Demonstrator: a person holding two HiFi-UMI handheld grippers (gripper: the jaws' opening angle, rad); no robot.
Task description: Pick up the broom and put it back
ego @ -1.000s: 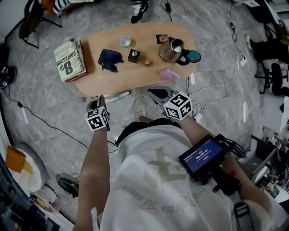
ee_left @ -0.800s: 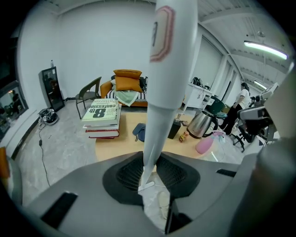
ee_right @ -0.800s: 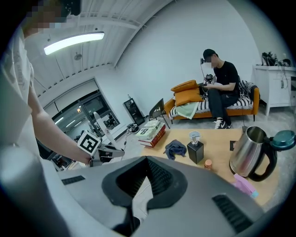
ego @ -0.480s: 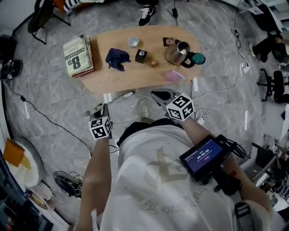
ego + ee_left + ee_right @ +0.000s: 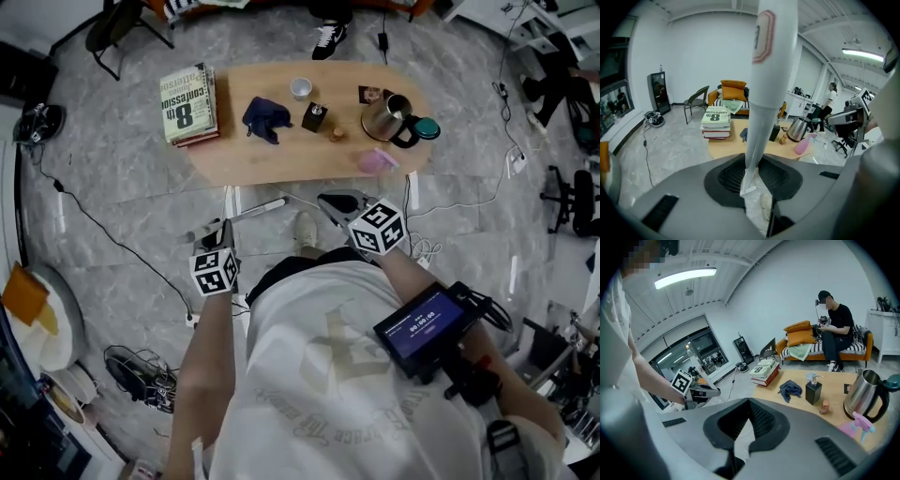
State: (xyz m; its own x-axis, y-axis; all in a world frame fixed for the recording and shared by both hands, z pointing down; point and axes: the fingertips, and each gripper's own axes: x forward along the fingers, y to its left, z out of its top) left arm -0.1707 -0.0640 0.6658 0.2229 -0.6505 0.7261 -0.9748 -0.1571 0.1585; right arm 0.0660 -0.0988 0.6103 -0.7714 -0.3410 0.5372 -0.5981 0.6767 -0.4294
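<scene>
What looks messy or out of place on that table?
The stack of books hangs partly over the left end of the table in the head view. The blue cloth lies crumpled, not folded. The pink spray bottle seems to lie on its side right at the near edge, where it might fall.

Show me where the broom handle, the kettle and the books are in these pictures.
broom handle (image 5: 765, 93), left gripper view, on the white shaft
kettle (image 5: 381, 118), head view, on its steel body
books (image 5: 188, 103), head view, on the top cover
</scene>
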